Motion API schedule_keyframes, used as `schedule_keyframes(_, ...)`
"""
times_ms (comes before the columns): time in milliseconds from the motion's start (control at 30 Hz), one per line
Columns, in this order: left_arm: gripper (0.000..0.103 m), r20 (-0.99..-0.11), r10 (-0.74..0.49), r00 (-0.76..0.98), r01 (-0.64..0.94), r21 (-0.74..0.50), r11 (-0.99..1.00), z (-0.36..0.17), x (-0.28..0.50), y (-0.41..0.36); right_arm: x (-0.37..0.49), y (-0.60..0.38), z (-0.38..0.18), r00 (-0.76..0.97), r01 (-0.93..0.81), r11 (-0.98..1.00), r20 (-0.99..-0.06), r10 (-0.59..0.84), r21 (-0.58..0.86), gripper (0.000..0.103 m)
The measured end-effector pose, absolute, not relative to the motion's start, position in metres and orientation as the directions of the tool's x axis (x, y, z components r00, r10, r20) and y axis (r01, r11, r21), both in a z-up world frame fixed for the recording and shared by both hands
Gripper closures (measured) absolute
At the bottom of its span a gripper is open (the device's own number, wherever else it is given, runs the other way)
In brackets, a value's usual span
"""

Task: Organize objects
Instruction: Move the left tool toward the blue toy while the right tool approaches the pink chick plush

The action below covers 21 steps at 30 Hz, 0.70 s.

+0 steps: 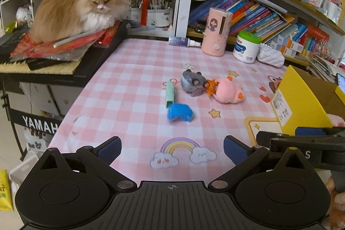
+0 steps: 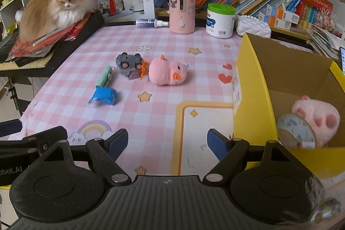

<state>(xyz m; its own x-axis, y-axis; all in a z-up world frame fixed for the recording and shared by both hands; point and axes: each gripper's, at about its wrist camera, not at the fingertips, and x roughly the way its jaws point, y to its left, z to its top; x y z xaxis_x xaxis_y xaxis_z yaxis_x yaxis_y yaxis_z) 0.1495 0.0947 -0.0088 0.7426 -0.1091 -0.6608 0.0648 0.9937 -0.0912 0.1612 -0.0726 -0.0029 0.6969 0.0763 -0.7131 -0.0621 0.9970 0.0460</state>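
On the pink checked tablecloth [image 1: 120,83] lie a blue toy [image 1: 180,113] [image 2: 103,96], a green stapler-like item [image 1: 170,94] [image 2: 105,77], a grey toy car on its side [image 1: 193,82] [image 2: 128,64] and a pink plush duck [image 1: 228,91] [image 2: 167,72]. A yellow cardboard box [image 2: 254,89] [image 1: 299,100] stands at the right; inside are a pink plush pig [image 2: 317,118] and a tape roll [image 2: 296,130]. My left gripper [image 1: 172,149] is open and empty near the table's front edge. My right gripper [image 2: 167,141] is open and empty, just left of the box.
A fluffy orange cat [image 1: 79,8] [image 2: 58,5] lies on red papers on a keyboard at the left. At the back stand a pink humidifier [image 2: 182,8], a white tub with green lid [image 2: 220,21], a spray bottle [image 2: 151,23] and a white pouch [image 2: 253,27]. Bookshelves rise behind.
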Motion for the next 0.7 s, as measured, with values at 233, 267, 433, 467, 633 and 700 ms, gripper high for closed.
schedule_keyframes(233,0.001,-0.668,-0.095,0.738,0.078,-0.055,0.995,-0.011,0.175,0.09,0.196,-0.077,-0.002,0.703,-0.064,0.996,-0.706,0.09,0.064,0.024)
schedule_keyframes(267,0.001,-0.67,-0.093,0.737,0.079,-0.051,0.996,-0.012,0.179,0.09,0.202,-0.077,-0.002,0.703,-0.064,0.996,-0.705,0.092,0.066,0.024)
schedule_keyframes(433,0.001,-0.675,-0.089,0.732,0.092,-0.031,0.995,-0.017,0.199,0.086,0.232,-0.077,-0.004,0.701,-0.066,0.995,-0.706,0.098,0.072,0.024)
schedule_keyframes(467,0.001,-0.678,-0.092,0.729,0.098,-0.03,0.995,-0.019,0.203,0.085,0.238,-0.077,-0.004,0.702,-0.066,0.995,-0.706,0.097,0.071,0.024)
schedule_keyframes(633,0.001,-0.703,-0.119,0.702,0.125,-0.043,0.991,-0.031,0.225,0.078,0.268,-0.076,-0.009,0.695,-0.073,0.995,-0.712,0.098,0.065,0.023)
schedule_keyframes(700,0.001,-0.711,-0.115,0.694,0.119,-0.044,0.992,-0.038,0.234,0.075,0.28,-0.075,-0.012,0.689,-0.077,0.995,-0.718,0.097,0.06,0.022)
